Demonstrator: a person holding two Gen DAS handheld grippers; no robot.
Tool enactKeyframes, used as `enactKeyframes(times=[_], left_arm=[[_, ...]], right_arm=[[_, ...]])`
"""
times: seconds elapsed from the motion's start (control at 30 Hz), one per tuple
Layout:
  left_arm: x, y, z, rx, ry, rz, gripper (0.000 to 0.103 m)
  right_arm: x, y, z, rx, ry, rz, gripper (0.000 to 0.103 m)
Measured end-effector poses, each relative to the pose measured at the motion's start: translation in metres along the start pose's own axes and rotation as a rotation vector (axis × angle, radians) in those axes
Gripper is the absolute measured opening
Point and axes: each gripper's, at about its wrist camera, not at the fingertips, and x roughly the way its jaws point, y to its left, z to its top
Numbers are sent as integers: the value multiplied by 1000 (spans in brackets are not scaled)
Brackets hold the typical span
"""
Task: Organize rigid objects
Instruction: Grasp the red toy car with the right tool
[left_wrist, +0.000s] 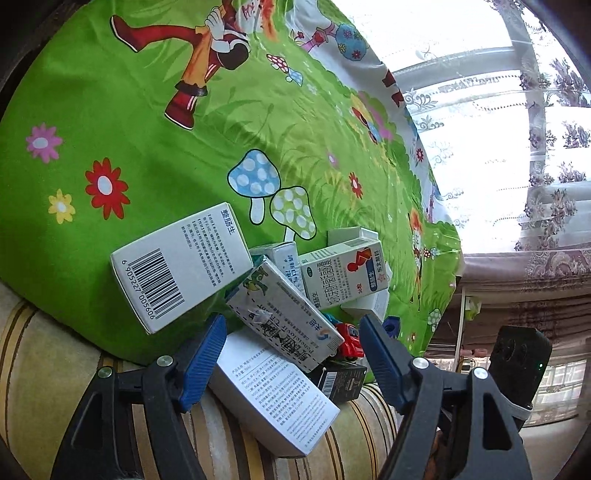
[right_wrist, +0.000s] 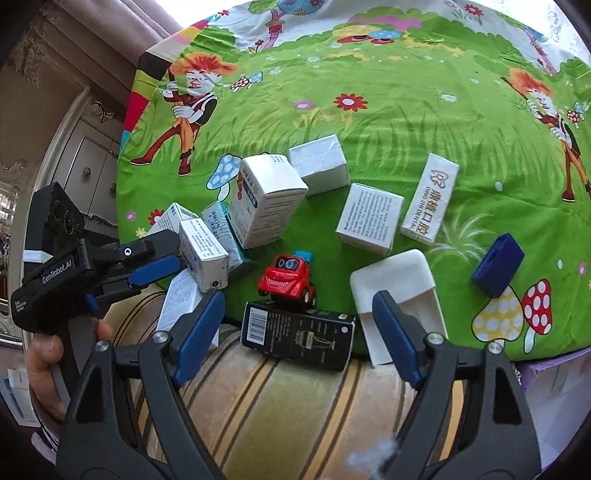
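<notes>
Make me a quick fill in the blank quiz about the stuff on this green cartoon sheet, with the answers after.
1. The toy car is coloured ____.
2. The toy car's wheels rest on the ____ box.
3. The small block beside the spotted mushrooms is coloured ____.
4. Between the right gripper's fingers, the jaws stand ____.

Answers: red; black; blue; open

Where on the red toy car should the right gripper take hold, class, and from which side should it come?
Grip the red toy car across its two flanks, coming from above. It perches on the edge of the black box, so a sideways approach would likely knock it off. The open right gripper looks wide enough to straddle the rounded body.
</notes>
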Motion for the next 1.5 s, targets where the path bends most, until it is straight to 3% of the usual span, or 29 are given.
enactKeyframes(times=[0.4,0.47,0.53,0.6,0.87,0.9,0.93,1.2,1.5], left_arm=[[8,2,6,-5,9,-6,71],[9,3,6,-4,13,-6,63],[10,3,5,2,18,-5,55],[11,2,4,7,19,-8,50],[7,-4,2,38,0,-14,39],[7,-4,2,41,-2,-12,35],[8,-5,1,43,2,-9,20],[7,-8,-1,62,0,-9,16],[9,-11,-3,62,5,-13,16]], right_arm=[[49,13,21,-54,69,-63,83],[55,13,20,-59,77,-66,77],[59,12,19,-56,92,-53,53],[61,12,17,-56,92,-31,41],[28,8,11,-74,-21,-16,39],[23,7,10,-76,-35,-16,39],[19,6,9,-76,-49,-16,39],[-24,-23,2,-29,-171,-33,39],[-62,-117,-16,141,-284,-203,39]])
